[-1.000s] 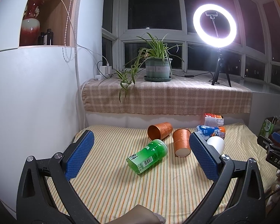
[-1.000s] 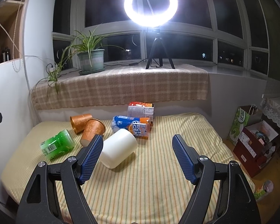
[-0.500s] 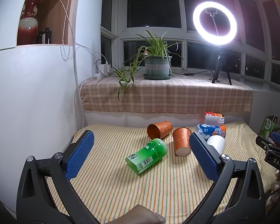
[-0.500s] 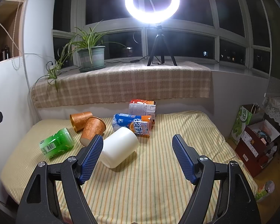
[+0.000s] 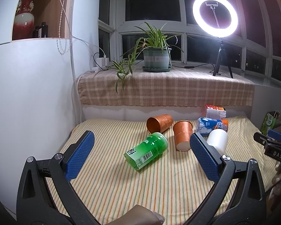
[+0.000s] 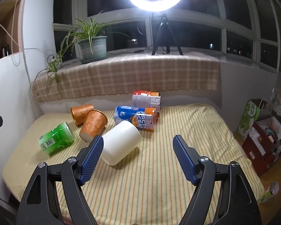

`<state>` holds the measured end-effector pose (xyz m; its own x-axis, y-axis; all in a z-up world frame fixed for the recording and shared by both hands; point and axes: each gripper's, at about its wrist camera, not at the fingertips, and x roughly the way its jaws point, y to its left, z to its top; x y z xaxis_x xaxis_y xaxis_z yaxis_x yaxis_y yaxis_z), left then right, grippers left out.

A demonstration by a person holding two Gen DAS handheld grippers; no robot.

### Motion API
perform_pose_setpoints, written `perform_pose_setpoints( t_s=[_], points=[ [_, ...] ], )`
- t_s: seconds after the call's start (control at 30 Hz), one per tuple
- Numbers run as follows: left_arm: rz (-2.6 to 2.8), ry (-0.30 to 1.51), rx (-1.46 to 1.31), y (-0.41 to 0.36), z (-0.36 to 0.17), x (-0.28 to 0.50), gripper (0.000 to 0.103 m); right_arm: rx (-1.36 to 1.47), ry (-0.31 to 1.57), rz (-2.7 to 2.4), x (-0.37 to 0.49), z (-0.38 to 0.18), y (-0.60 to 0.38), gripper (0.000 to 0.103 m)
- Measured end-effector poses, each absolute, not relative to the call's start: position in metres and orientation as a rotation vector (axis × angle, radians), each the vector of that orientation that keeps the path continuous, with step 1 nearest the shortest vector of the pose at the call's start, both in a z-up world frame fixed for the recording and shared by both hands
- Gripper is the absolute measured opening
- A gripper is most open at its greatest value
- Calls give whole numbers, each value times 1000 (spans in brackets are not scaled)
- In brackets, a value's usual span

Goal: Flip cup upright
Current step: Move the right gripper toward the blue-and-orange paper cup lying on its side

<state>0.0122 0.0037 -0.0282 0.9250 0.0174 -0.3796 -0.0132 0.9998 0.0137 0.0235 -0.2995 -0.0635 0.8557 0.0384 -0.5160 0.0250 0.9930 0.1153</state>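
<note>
Both your grippers hover wide open over the striped bed with every cup lying on its side

In the right wrist view your right gripper (image 6: 137, 156) has its jaws spread wide with nothing between them; the white cup (image 6: 120, 144) lies tipped over at centre frame, just beside the left blue pad, with the blue-and-orange can (image 6: 135, 117) touching it behind. Left of centre sit the two orange cups (image 6: 92, 123), both on their sides, and the green bottle (image 6: 56, 137) lies at the left edge of the frame. In the left wrist view your left gripper (image 5: 140, 155) is equally wide, framing the green bottle (image 5: 147, 151) at centre, the orange cups (image 5: 182, 135) just above it and the white cup (image 5: 217, 139) behind the right pad
</note>
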Motion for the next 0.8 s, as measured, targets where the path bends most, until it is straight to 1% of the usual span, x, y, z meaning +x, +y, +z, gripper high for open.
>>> perform_pose_setpoints(
  t_s=[0.23, 0.37, 0.8],
  points=[
    [25, 416, 26, 3, -33, 19, 103, 93, 582, 60, 53, -64, -315, 76],
    [34, 433, 28, 4, -35, 24, 103, -1, 614, 151, 81, -58, -315, 76],
    [91, 496, 45, 14, -51, 41, 103, -324, 837, 484, 189, -67, -289, 76]
  ],
)
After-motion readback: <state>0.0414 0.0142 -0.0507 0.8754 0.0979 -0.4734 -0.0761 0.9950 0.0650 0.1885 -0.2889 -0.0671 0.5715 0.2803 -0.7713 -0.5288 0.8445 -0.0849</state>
